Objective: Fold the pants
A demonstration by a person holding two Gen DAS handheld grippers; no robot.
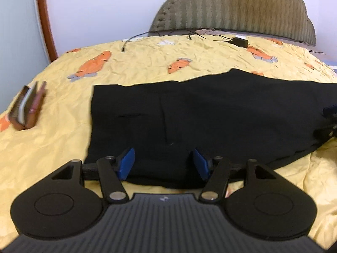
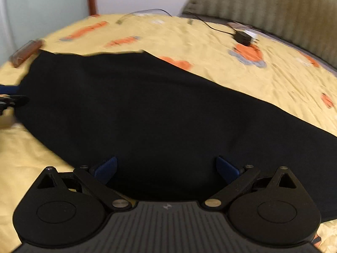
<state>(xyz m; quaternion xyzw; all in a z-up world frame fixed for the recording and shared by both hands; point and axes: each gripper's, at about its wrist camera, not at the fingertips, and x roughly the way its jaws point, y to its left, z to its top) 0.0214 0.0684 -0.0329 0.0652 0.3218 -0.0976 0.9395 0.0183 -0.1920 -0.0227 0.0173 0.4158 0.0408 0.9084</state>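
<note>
Black pants (image 1: 210, 113) lie flat across a yellow carrot-print bedsheet (image 1: 52, 147), folded lengthwise as far as I can tell. My left gripper (image 1: 164, 162) hovers over their near edge, open, blue pads apart with only cloth below them. The right wrist view shows the pants (image 2: 147, 109) running from upper left to lower right. My right gripper (image 2: 166, 167) is open wide above their near edge and grips nothing. Each gripper shows at the rim of the other's view: the right gripper (image 1: 328, 121) at the far right, the left gripper (image 2: 10, 94) at the far left.
A brown wallet-like case (image 1: 27, 107) (image 2: 26, 51) lies on the sheet left of the pants. A black charger (image 1: 239, 41) (image 2: 243, 37) with cables sits near the padded headboard (image 1: 231, 6). A wall and wooden door frame (image 1: 45, 19) stand behind the bed.
</note>
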